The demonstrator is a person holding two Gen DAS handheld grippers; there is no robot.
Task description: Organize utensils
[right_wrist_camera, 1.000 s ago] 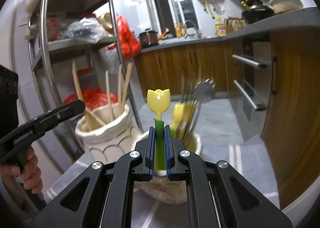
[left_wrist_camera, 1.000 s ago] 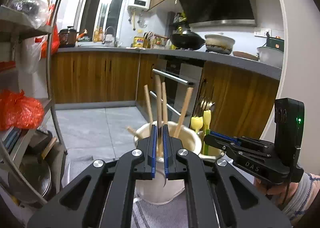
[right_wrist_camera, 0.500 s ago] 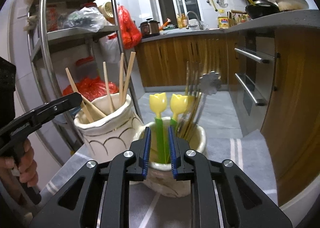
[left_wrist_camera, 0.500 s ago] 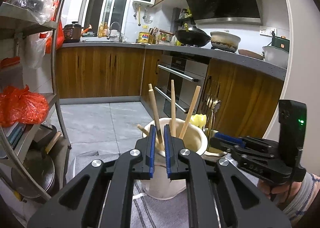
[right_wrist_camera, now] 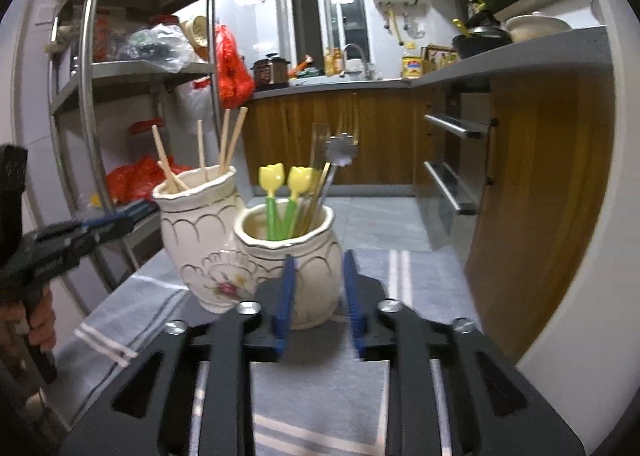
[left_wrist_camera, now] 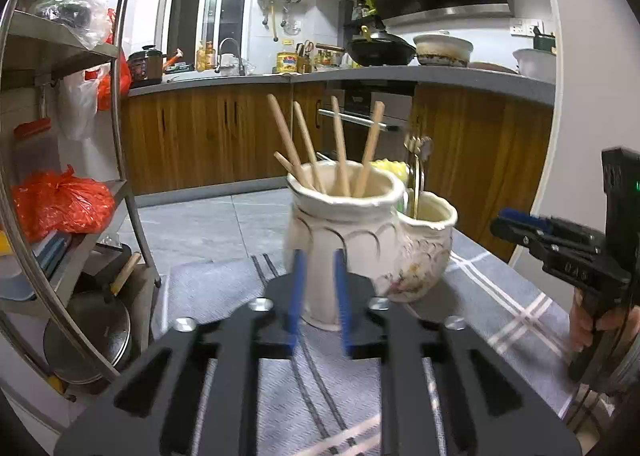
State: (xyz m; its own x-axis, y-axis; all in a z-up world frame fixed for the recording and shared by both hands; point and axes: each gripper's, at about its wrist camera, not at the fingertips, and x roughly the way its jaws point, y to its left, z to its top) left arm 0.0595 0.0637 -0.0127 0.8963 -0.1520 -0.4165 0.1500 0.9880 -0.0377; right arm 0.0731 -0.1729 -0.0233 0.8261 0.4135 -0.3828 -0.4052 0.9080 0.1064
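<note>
Two cream ceramic jars stand side by side on a grey striped cloth. The taller jar [left_wrist_camera: 344, 232] [right_wrist_camera: 196, 215] holds several wooden chopsticks [left_wrist_camera: 340, 147]. The shorter jar [right_wrist_camera: 292, 252] [left_wrist_camera: 424, 244] holds two yellow tulip-topped utensils with green handles [right_wrist_camera: 276, 191] and metal forks [right_wrist_camera: 340, 147]. My left gripper [left_wrist_camera: 318, 260] is open and empty, just in front of the taller jar. My right gripper [right_wrist_camera: 318, 260] is open and empty, just in front of the shorter jar.
A metal shelf rack [left_wrist_camera: 72, 195] with red bags and pans stands to the left. Wooden cabinets and an oven [right_wrist_camera: 452, 159] run along the right and back. The grey cloth [left_wrist_camera: 500, 296] covers the table around the jars.
Both grippers have opened and drawn back from the jars. The left let go of a chopstick in the taller jar; the right let go of a tulip utensil in the shorter jar.
</note>
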